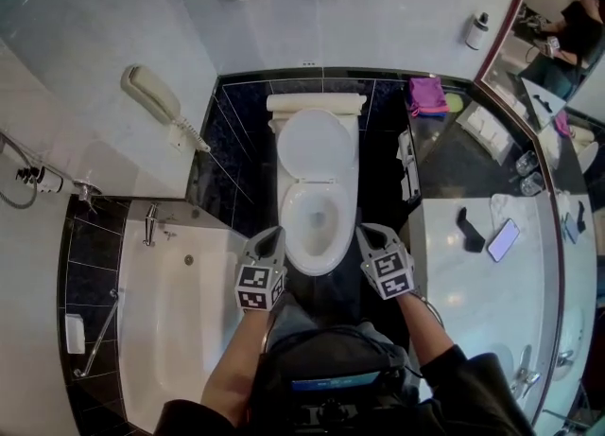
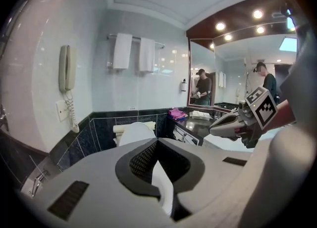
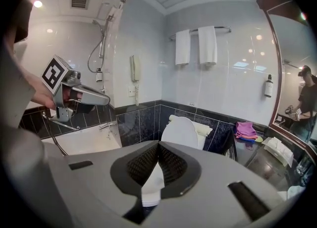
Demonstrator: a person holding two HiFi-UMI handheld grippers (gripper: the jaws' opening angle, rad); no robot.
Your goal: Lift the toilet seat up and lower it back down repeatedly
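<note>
Forearms extended, a person standing at a toilet holds the left gripper (image 1: pixel 273 234) and the right gripper (image 1: pixel 367 230) to either side of the bowl's front. Each gripper's own view shows its jaws pressed together at the tips with nothing pinched between them. The white seen through the gap behind the tips is the toilet beyond.

The seat (image 1: pixel 291 217) appears to lie flat on the bowl, between the two grippers and slightly ahead of them. The lid (image 1: pixel 315 146) stands raised against the tank (image 1: pixel 316 102). The seat's long axis runs straight away from the person, with the hinge at the far end and the free front edge nearest.

Both grippers sit about level, just beside the rim and touching nothing, so neither is clearly the nearer. A lift would probably mean bringing one gripper inward and under the front edge, with its jaws first spread.

A bathtub (image 1: pixel 180 330) lies to the left, and a desk (image 1: pixel 454 273) carrying a phone (image 1: pixel 502 239) to the right.
</note>
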